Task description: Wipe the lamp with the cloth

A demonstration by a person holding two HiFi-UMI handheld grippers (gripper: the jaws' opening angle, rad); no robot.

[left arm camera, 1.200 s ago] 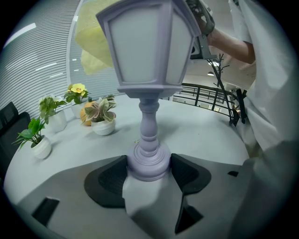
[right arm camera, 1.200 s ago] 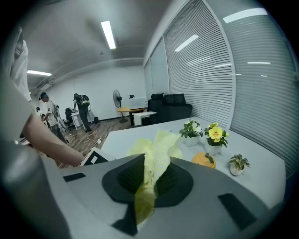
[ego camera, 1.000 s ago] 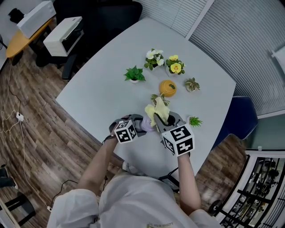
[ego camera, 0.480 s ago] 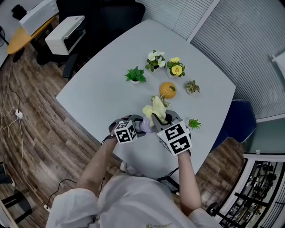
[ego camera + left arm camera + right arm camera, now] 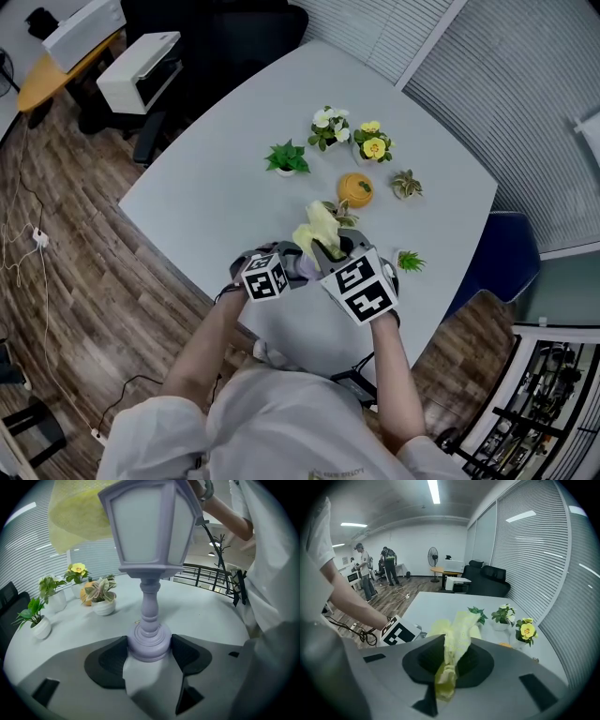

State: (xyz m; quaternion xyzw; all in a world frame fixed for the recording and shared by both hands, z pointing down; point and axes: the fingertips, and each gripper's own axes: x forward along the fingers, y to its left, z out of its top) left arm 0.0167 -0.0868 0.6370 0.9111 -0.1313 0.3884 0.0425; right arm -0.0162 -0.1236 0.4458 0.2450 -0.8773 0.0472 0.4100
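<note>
A pale lilac lantern lamp (image 5: pixel 150 541) stands upright, and my left gripper (image 5: pixel 149 654) is shut on its round base (image 5: pixel 149 641). In the head view the lamp (image 5: pixel 307 265) shows only partly between the two marker cubes, near the table's front edge. My right gripper (image 5: pixel 449 660) is shut on a yellow cloth (image 5: pixel 457 637), which sticks out past the jaws. In the left gripper view the cloth (image 5: pixel 77 520) lies against the lamp's upper left side. From above, the cloth (image 5: pixel 316 227) rises ahead of the right gripper (image 5: pixel 323 251).
Several small potted plants (image 5: pixel 286 157) and flowers (image 5: pixel 373 145) stand on the grey table (image 5: pixel 216 178), with an orange pumpkin-like pot (image 5: pixel 354 188) behind the lamp and a small green plant (image 5: pixel 410 261) at its right. People stand far off in the room (image 5: pixel 389 564).
The right gripper has rolled and shifted slightly left, carrying the yellow cloth over toward the lamp's top. The left gripper and the lamp have kept still.
</note>
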